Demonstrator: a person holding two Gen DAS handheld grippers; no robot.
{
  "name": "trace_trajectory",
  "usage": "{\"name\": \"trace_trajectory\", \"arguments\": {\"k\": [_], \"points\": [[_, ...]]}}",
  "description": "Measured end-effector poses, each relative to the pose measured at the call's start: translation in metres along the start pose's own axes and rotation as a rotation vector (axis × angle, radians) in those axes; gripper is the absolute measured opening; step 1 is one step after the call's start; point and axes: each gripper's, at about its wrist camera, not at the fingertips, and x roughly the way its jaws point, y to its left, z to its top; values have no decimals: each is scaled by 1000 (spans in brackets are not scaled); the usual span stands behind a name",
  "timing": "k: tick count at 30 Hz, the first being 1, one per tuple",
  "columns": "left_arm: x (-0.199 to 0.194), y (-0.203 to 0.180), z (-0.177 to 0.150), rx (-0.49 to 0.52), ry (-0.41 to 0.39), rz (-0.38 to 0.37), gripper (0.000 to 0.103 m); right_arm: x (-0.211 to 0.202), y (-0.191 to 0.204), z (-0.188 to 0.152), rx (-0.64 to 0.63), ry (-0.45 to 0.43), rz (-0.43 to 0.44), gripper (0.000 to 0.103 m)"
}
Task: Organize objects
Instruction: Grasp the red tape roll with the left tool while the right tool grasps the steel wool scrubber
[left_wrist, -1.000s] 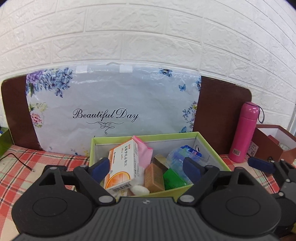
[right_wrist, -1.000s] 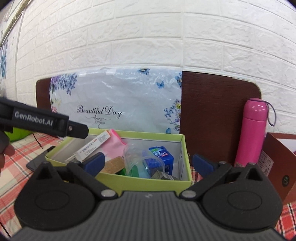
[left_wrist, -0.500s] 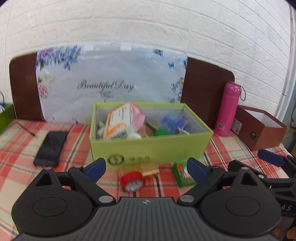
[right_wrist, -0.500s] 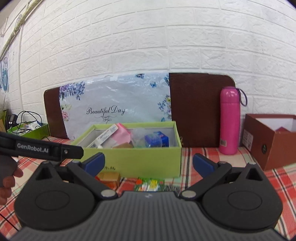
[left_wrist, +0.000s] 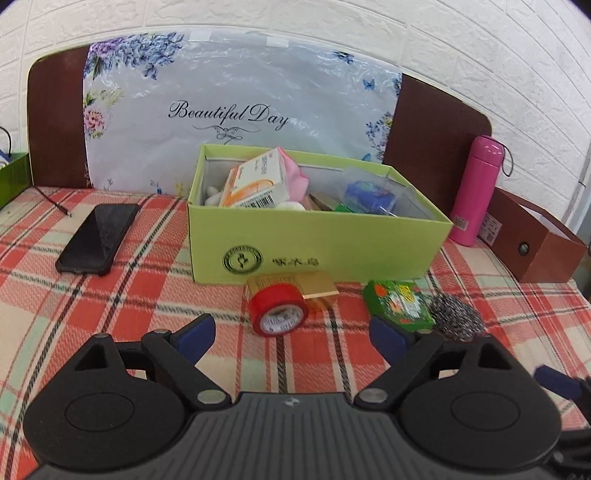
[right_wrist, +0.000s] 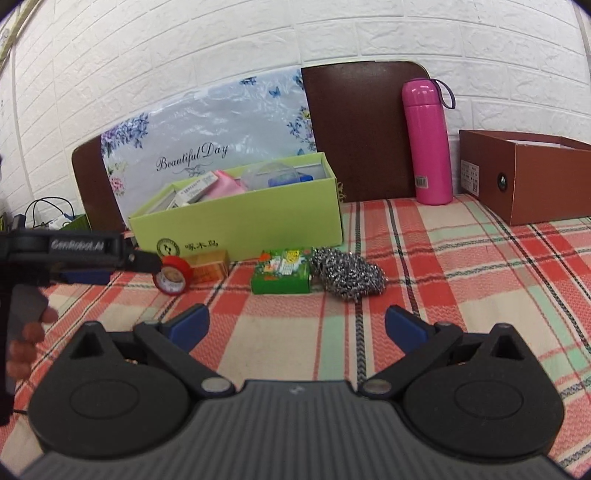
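I hold both my left gripper (left_wrist: 291, 338) and right gripper (right_wrist: 297, 325) with fingers spread, empty, before the green box (left_wrist: 317, 247).

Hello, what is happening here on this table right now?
A person is tidying small items into a green box, with a handheld gripper in each hand. Both the left gripper and the right gripper are open and hold nothing. The box already contains several items, including a medicine carton. In front of it, on the plaid tablecloth, lie a red tape roll, a gold box, a green packet and a steel scourer.
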Motion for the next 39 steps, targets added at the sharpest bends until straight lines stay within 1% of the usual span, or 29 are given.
{"name": "trace_trajectory", "arguments": {"k": [2,4,6,7,8,9,10,11,12,17,21,23,25,26,28,29,31,34,37,38,39], "points": [[10,2,7,4,2,4,87,0,-1,-1,-5,3,-5,103],[21,5,15,-7,10,-5,78,0,-2,-1,-5,12,-3,103],[32,8,21,-16,25,-19,62,1,-3,-3,-4,19,-4,103],[38,10,24,-27,33,-21,57,2,-3,-3,-7,24,-4,103],[42,12,26,-40,44,-28,45,2,-3,-3,-10,27,-5,103],[46,14,26,-53,59,-43,37,3,-3,-4,-14,28,-5,103],[46,15,25,-61,66,-53,36,4,-3,-4,-17,29,-6,103],[46,16,23,-63,71,-67,32,5,-3,-3,-20,30,-5,103],[44,16,20,-61,72,-79,31,6,-4,-3,-21,31,-5,103],[29,14,4,-40,74,-112,30,18,-7,-1,-27,46,-7,103],[25,10,-9,-19,112,-138,30,28,-10,2,-62,50,-12,103],[22,6,-16,1,128,-141,30,36,-12,7,-87,56,-17,103],[18,4,-21,24,129,-134,31,43,-13,11,-126,56,-20,103],[16,4,-22,34,122,-129,34,48,-13,13,-151,58,-19,103],[13,3,-22,40,99,-114,51,59,-14,17,-202,66,-18,103],[13,3,-21,43,86,-99,63,66,-14,19,-226,75,-17,103],[16,2,-18,57,79,-79,64,80,-16,22,-264,96,-19,103],[23,1,-15,54,86,-91,64,95,-21,26,-287,102,-7,102],[28,-2,-13,57,88,-90,64,108,-25,30,-294,109,9,98],[30,-4,-12,62,92,-90,64,111,-25,30,-293,116,15,93],[32,-6,-12,69,96,-91,64,113,-26,31,-288,128,22,81]]}}
